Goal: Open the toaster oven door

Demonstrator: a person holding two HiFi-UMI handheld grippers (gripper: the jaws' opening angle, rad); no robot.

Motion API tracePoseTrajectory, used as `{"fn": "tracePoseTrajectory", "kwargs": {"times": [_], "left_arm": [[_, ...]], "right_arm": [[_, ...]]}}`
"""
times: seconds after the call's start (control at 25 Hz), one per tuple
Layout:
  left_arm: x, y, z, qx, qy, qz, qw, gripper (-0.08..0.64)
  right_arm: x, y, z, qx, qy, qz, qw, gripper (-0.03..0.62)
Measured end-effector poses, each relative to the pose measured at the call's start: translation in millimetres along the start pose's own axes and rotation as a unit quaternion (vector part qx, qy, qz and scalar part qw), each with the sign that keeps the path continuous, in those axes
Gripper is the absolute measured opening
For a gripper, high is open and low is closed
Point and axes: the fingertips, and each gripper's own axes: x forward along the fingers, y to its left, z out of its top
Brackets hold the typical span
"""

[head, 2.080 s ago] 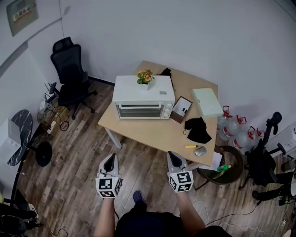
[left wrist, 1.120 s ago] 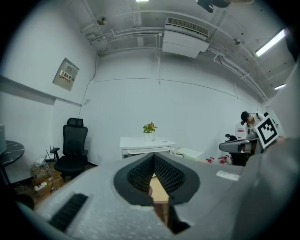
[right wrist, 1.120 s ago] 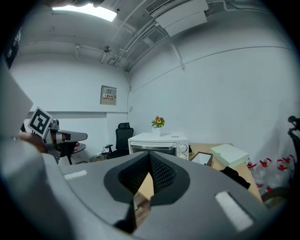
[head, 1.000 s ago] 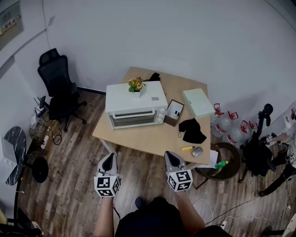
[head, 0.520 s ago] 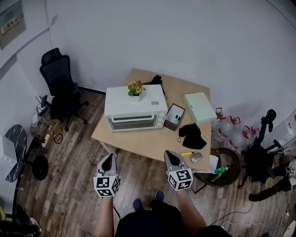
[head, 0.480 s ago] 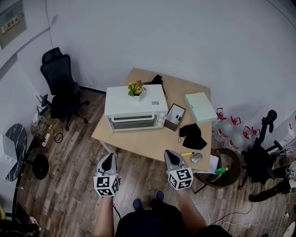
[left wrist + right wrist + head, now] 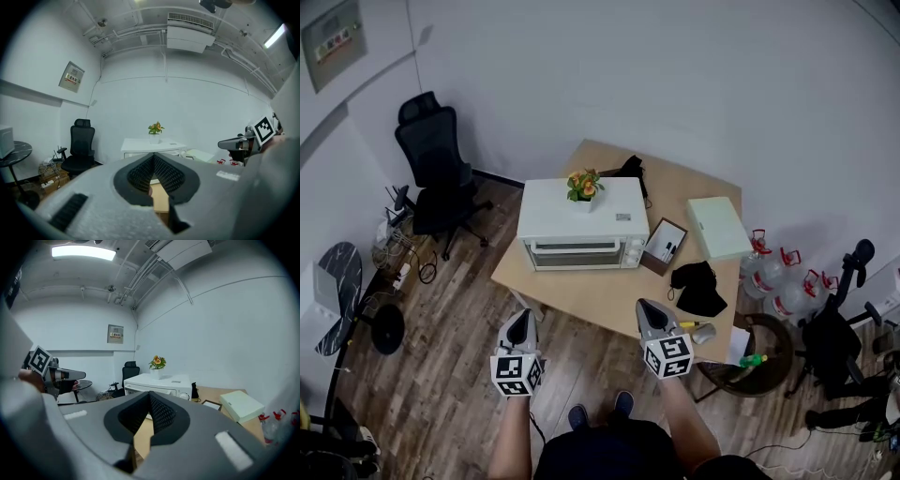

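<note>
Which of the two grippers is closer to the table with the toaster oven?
The right gripper: in the head view its tip overlaps the table's near edge, close to the grey mouse; the left gripper hangs over the wooden floor.

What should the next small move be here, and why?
Probably step forward and bring the right tool toward the toaster oven door: the door is shut, and both the right tool and the left tool, shut and empty, hang well short of it.

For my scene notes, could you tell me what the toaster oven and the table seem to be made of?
Toaster oven: probably white painted metal, matte, with a darker glass-looking door panel. Table: light wood or wood-look laminate, smooth pale tan top.
</note>
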Motion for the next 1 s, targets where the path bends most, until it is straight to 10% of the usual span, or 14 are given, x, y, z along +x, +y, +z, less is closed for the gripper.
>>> {"fn": "tracePoseTrajectory", "kwargs": {"times": [1.0], "left_arm": [[16,15,-4,-0.005,0.004,0.012,0.9999,-0.005]], "right_arm": [[35,-13,-22,0.012,0.027,0.017,0.999,0.011]]}}
